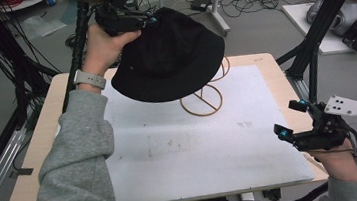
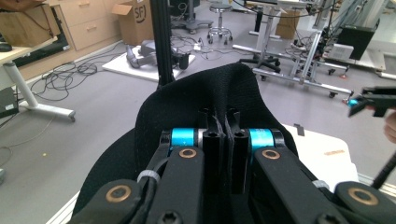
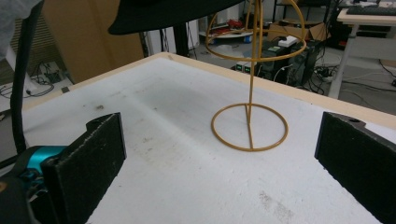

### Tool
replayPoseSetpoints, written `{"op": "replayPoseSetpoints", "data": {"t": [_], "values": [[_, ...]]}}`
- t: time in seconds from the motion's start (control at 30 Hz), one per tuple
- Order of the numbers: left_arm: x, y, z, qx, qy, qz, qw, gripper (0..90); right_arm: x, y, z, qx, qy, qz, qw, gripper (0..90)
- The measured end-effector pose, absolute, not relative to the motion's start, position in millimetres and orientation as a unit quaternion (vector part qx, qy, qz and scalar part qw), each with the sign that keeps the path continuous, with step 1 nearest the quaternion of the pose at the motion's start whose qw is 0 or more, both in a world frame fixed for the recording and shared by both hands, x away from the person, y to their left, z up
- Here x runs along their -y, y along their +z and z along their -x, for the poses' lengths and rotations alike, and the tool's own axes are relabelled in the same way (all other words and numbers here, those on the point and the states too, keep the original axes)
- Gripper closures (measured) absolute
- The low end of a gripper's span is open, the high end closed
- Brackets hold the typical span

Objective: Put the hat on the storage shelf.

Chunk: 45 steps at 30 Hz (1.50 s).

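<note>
Already lifted, the black hat (image 1: 169, 56) hangs at upper centre of the high view, pinched by the left gripper (image 1: 145, 22) above the wire stand (image 1: 201, 99), not yet seated, while the right gripper (image 1: 289, 119) waits wide open at lower right.

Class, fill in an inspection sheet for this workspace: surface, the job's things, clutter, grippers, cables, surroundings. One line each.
Surface: white board on a wooden table, lightly smudged.
Job's things: black hat held in the air above a gold wire stand; the stand is upright on the board.
Clutter: nothing seen on the board.
Grippers: left gripper shut on the hat's fabric; right gripper open, empty, at the table's right edge.
Cables: loose cables across the floor beyond the table.
Surroundings: black frame posts, desks, drawers, cardboard box.
</note>
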State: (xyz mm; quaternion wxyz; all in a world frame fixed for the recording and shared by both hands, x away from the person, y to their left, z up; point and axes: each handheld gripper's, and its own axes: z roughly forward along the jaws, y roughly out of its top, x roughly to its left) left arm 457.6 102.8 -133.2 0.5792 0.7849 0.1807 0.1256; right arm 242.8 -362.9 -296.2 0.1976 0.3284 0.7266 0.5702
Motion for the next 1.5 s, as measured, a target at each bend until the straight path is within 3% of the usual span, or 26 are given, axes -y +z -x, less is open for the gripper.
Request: {"op": "replayPoseSetpoints", "data": {"t": [0.83,1.5], "values": [[-26.8,-155.2,-508.5,-0.167,0.096,-0.801,0.566,87.9,371.7,-298.4,-227.6,-0.734,0.553,-0.338,0.204,1.0],[-3.3,-173.5,-531.6,-0.18,0.089,-0.807,0.556,87.9,380.8,-301.8,-221.2,-0.733,0.546,-0.349,0.208,1.0]]}}
